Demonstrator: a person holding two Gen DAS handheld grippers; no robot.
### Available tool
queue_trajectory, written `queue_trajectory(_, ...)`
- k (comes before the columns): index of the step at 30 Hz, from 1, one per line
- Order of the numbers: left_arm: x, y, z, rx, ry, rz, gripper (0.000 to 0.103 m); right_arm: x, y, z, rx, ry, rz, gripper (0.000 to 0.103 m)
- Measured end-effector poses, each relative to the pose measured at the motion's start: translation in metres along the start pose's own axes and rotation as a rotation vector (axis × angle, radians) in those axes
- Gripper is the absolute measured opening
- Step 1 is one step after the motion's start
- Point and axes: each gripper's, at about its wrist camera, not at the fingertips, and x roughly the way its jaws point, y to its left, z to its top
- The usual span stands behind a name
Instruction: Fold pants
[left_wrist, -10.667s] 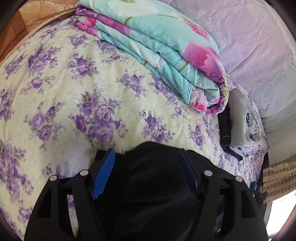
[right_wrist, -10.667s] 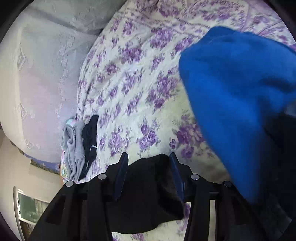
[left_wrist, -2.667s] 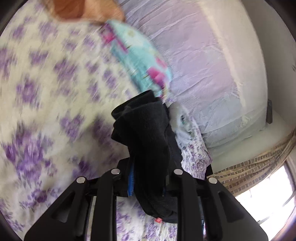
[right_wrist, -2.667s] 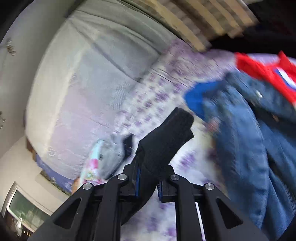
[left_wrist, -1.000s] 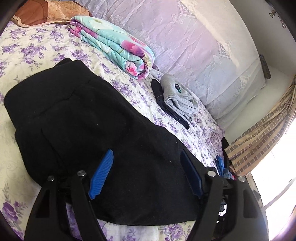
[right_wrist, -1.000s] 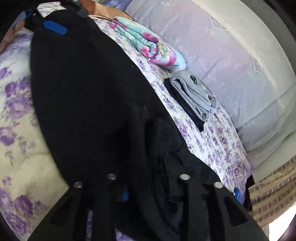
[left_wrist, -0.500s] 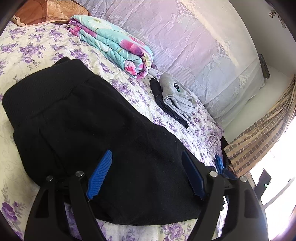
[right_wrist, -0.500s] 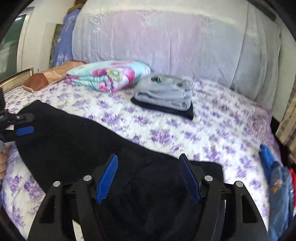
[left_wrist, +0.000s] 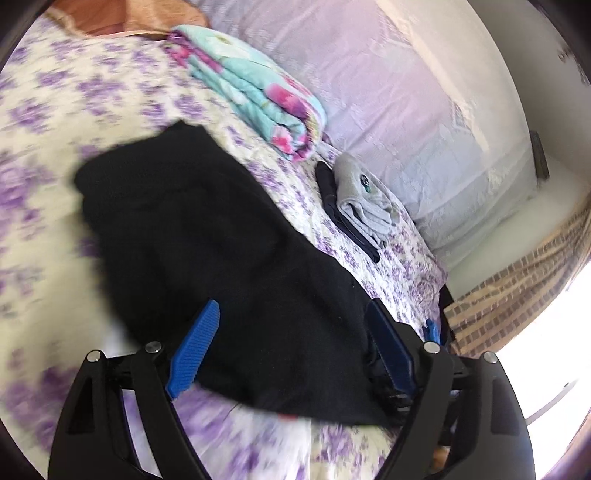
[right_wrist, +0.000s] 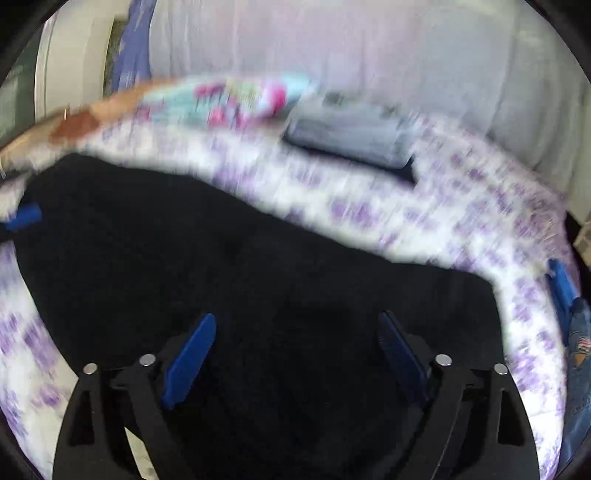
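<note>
Black pants (left_wrist: 221, 236) are laid out flat on a bed (left_wrist: 44, 122) covered in a cream sheet printed with purple flowers. In the left wrist view, their long axis is seen running diagonally, from one end at the upper left down toward the lower right. The left hand-held gripper (left_wrist: 295, 350) is held just above the nearer part of the pants, its blue-padded jaws spread wide and nothing grasped between them. The right hand-held gripper (right_wrist: 295, 350) is likewise spread wide and empty over the dark cloth, which fills most of its view.

Beyond the pants, a folded turquoise and pink blanket (left_wrist: 258, 99) and a small stack of folded grey and dark clothes (left_wrist: 362, 199) are set near the far edge of the bed, well apart from the pants.

The right wrist view is heavily blurred, so the far items are only smears there. Whether either gripper touches the cloth cannot be told. The lower right end of the pants is hidden behind the left gripper's jaw.
</note>
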Motion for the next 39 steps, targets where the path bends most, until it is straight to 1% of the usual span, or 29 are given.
queue_trajectory(2, -0.018, 0.011, 0.001, -0.028, -0.002, 0.022, 0.081, -0.003, -0.01, 0.003, 0.045, -0.004, 0.038, 0.095)
queue_trajectory(4, -0.034, 0.024, 0.002, -0.064, 0.006, 0.035, 0.081, -0.009, -0.014, 0.001, 0.065, -0.04, 0.053, 0.095)
queue_trajectory(6, -0.043, 0.034, 0.003, -0.094, 0.0, 0.078, 0.084, -0.021, -0.018, -0.005, 0.088, -0.12, 0.059, 0.095)
queue_trajectory(7, -0.046, 0.039, 0.003, -0.104, -0.01, 0.119, 0.084, -0.029, -0.02, -0.009, 0.105, -0.167, 0.067, 0.095)
queue_trajectory(8, -0.048, 0.043, 0.003, -0.116, -0.009, 0.128, 0.084, -0.038, -0.025, -0.013, 0.129, -0.213, 0.077, 0.095)
queue_trajectory(9, -0.048, 0.045, 0.004, -0.128, -0.007, 0.118, 0.084, -0.042, -0.031, -0.015, 0.154, -0.237, 0.081, 0.097)
queue_trajectory(10, -0.048, 0.048, 0.006, -0.142, -0.007, 0.109, 0.084, -0.041, -0.037, -0.017, 0.184, -0.239, 0.085, 0.099)
queue_trajectory(11, -0.047, 0.049, 0.009, -0.143, -0.01, 0.116, 0.084, -0.037, -0.044, -0.017, 0.207, -0.228, 0.094, 0.099)
queue_trajectory(14, -0.04, 0.055, 0.023, -0.148, -0.02, 0.138, 0.084, -0.024, -0.062, -0.017, 0.3, -0.161, 0.117, 0.099)
queue_trajectory(17, -0.03, 0.065, 0.036, -0.184, -0.013, 0.134, 0.084, -0.021, -0.075, -0.021, 0.37, -0.159, 0.153, 0.099)
queue_trajectory(19, -0.023, 0.067, 0.042, -0.19, -0.008, 0.144, 0.084, -0.019, -0.078, -0.022, 0.384, -0.16, 0.159, 0.099)
queue_trajectory(22, -0.012, 0.062, 0.047, -0.165, 0.002, 0.171, 0.083, -0.016, -0.074, -0.023, 0.379, -0.145, 0.146, 0.099)
queue_trajectory(24, -0.006, 0.059, 0.048, -0.154, 0.008, 0.182, 0.07, -0.015, -0.073, -0.024, 0.377, -0.139, 0.141, 0.099)
queue_trajectory(25, -0.003, 0.06, 0.048, -0.159, 0.022, 0.174, 0.056, -0.015, -0.073, -0.024, 0.378, -0.137, 0.141, 0.099)
queue_trajectory(26, 0.0, 0.063, 0.048, -0.171, 0.027, 0.172, 0.045, -0.015, -0.073, -0.024, 0.38, -0.137, 0.142, 0.099)
queue_trajectory(28, 0.002, 0.066, 0.049, -0.183, 0.025, 0.177, 0.04, -0.015, -0.075, -0.024, 0.382, -0.135, 0.146, 0.099)
queue_trajectory(31, -0.001, 0.065, 0.049, -0.186, 0.013, 0.149, 0.03, -0.015, -0.075, -0.023, 0.381, -0.135, 0.144, 0.099)
queue_trajectory(33, -0.007, 0.06, 0.049, -0.178, -0.004, 0.138, 0.027, -0.015, -0.075, -0.023, 0.382, -0.136, 0.145, 0.099)
queue_trajectory(36, -0.017, 0.031, 0.051, -0.1, -0.043, 0.154, 0.025, -0.016, -0.075, -0.023, 0.383, -0.141, 0.147, 0.099)
queue_trajectory(37, -0.022, 0.014, 0.052, -0.056, -0.058, 0.158, 0.025, -0.019, -0.076, -0.024, 0.385, -0.152, 0.147, 0.099)
queue_trajectory(39, -0.029, -0.018, 0.055, 0.027, -0.081, 0.162, 0.025, -0.031, -0.077, -0.024, 0.391, -0.202, 0.134, 0.099)
